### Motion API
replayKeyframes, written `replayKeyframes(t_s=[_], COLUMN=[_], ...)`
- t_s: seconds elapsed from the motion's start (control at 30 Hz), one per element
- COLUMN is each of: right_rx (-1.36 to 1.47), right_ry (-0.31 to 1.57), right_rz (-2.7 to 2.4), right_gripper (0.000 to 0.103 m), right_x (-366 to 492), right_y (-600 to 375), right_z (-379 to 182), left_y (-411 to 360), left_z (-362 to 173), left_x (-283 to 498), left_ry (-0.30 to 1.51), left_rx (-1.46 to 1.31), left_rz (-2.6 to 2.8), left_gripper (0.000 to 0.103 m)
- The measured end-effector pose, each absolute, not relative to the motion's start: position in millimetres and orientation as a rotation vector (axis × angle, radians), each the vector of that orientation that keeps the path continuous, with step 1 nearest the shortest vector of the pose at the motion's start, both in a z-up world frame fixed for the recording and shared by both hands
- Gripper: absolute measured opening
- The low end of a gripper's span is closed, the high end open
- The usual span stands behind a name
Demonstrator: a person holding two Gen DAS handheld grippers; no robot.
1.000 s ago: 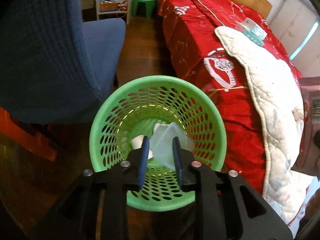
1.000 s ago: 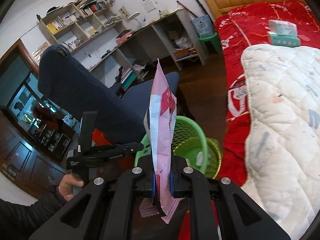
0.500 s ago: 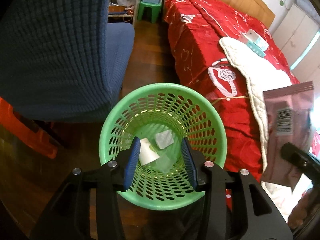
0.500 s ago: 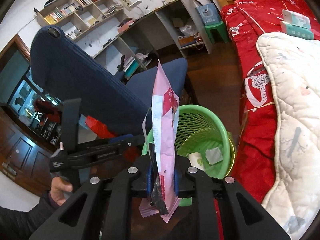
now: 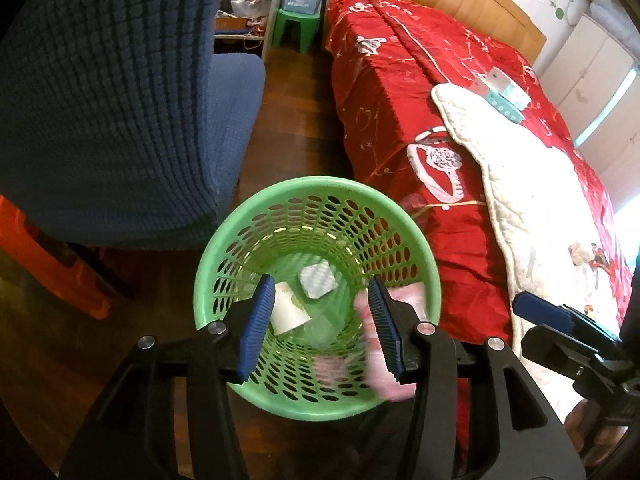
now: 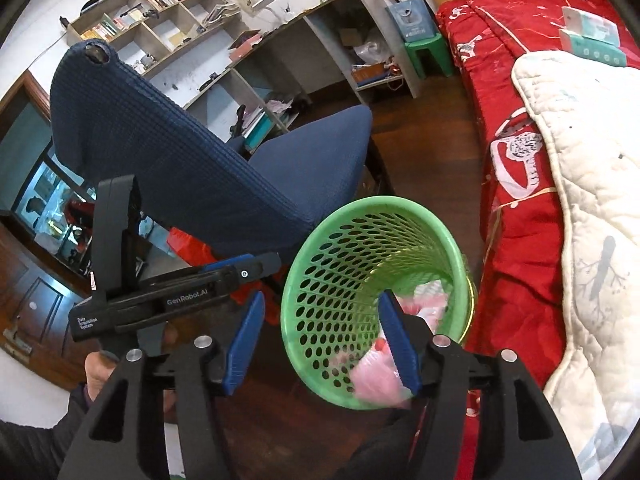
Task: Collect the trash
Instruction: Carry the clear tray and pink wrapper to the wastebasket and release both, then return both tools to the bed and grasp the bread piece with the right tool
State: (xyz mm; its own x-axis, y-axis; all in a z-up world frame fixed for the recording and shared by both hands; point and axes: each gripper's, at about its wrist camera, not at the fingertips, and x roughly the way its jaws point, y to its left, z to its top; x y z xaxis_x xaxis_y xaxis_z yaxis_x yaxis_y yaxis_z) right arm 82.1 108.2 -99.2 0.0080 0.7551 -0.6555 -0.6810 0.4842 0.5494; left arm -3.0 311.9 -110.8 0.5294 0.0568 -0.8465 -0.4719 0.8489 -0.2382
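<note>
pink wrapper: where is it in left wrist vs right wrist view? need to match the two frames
Left wrist: pink wrapper, blurred, lower centre-right, inside the green basket against its right wall, partly behind the left gripper's right finger.
Right wrist: pink wrapper, blurred, lower centre, low inside the green basket, just left of the right gripper's right finger.
Shared landmark: the basket, standing between the blue chair and the red bedspread.

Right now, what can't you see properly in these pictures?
- Pink wrapper: blurred in both wrist views, print unreadable; the left tool's finger covers part of it.
- Basket bottom: partly hidden behind the left tool in the left view.
- Boxes on the bed: too small to identify.
- Person's hand: mostly hidden behind the tool body.
</note>
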Motion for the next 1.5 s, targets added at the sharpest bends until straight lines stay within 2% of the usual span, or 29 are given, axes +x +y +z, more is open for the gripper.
replayKeyframes(t_s=[0.13,0.23,0.43,0.6,1.23,1.5], right_rx=[0.086,0.071,0.065,0.084,0.162,0.221], right_ry=[1.06,1.026,0.979,0.956,0.942,0.996], right_rz=[1.111,1.086,1.011,0.929,0.457,0.323], right_gripper=[0.06,0.068,0.076,0.079,0.079,0.071], right_x=[81,80,78,83,118,142], right_y=[95,82,50,15,-166,-218], right_z=[-91,-84,-74,-68,-85,-108], left_y=[302,293,269,244,129,95], left_z=[-107,-105,-98,-92,-72,-70], left_x=[2,8,21,36,91,106], left_ry=[0.969,0.97,0.967,0.966,0.971,0.985], left_rx=[-0.464,-0.455,-0.433,-0.401,-0.278,-0.245], left_rz=[0.312,0.294,0.244,0.191,-0.031,-0.094], left_gripper=[0.049,0.05,0.054,0.054,0.054,0.054])
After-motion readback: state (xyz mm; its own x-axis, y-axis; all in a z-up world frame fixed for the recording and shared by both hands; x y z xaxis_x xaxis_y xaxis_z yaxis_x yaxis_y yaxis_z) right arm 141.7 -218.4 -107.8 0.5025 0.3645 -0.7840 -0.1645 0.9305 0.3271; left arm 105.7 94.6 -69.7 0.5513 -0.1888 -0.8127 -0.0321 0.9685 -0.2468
